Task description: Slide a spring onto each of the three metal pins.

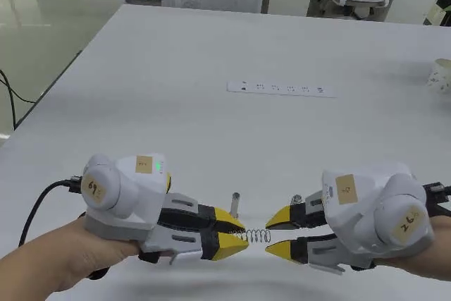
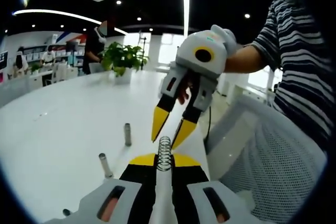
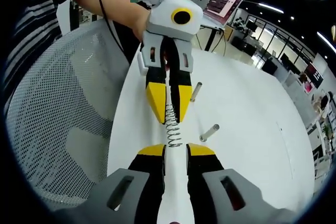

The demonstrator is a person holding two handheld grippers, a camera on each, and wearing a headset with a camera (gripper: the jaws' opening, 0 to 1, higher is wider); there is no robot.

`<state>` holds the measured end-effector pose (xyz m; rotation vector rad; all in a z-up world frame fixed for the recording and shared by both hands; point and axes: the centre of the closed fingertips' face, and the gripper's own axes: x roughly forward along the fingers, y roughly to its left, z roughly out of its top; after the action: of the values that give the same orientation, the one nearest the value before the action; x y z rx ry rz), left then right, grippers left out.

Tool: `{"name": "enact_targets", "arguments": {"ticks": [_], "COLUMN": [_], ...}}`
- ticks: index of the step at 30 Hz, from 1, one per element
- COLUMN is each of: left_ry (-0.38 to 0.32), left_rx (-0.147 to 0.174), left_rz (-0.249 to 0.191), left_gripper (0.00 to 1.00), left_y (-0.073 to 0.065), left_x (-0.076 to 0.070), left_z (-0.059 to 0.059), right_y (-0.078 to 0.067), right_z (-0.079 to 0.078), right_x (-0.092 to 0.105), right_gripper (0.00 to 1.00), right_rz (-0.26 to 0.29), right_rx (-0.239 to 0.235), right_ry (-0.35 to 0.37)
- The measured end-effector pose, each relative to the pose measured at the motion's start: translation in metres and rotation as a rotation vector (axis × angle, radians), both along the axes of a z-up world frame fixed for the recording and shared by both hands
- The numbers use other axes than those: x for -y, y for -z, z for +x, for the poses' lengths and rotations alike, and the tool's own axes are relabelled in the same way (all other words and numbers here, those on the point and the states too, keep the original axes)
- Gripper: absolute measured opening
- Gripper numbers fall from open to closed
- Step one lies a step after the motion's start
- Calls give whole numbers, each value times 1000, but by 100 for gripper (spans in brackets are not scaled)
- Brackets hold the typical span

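Head view, lower centre: left gripper [image 1: 238,234] pinches one end of the spring [image 1: 258,235]; right gripper [image 1: 275,236] faces it, jaws apart at its free end; a metal pin [image 1: 235,204] stands just above.

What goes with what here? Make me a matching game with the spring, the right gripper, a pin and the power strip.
Things:
1. spring
2. right gripper
3. pin
4. power strip

States:
A. lies flat, farther out on the table
B. stands upright, bare
C. jaws open
D. clamped in the left gripper's jaws

Pairs: 1-D, 2-C, 3-B, 4-A.
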<state>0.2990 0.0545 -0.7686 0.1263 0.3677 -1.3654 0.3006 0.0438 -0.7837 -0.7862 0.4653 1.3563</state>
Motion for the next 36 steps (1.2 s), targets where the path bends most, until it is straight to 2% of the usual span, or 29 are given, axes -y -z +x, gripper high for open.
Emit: {"name": "enact_targets", "arguments": {"ticks": [3,7,10,16,22,27,31,36], "left_ry": [8,14,13,7,14,11,7,3], "left_rx": [6,2,-3,-1,17,26,30,44], "left_rz": [14,16,16,14,40,45,50,63], "left_gripper": [2,2,2,2,2,2,2,2], "left_y": [2,2,2,2,5,5,6,7], "left_x": [0,0,0,0,0,0,0,0], "left_z": [-2,-4,-4,-3,-3,-2,-1,-1], "right_y": [2,4,4,-3,-10,-18,-26,-28], "right_z": [-2,-5,-6,-6,-6,-5,-6,-7], "right_x": [-1,-3,-3,-2,-3,-7,-11,-15], "right_gripper": [11,8,7,7,7,7,7,7], "right_rz": [-14,-19,-15,-5,-10,0,30,42], "right_rx": [-2,-26,-24,-2,11,21,8,0], "right_ry": [-17,-23,-28,-42,-60,-66,-70,-76]}}
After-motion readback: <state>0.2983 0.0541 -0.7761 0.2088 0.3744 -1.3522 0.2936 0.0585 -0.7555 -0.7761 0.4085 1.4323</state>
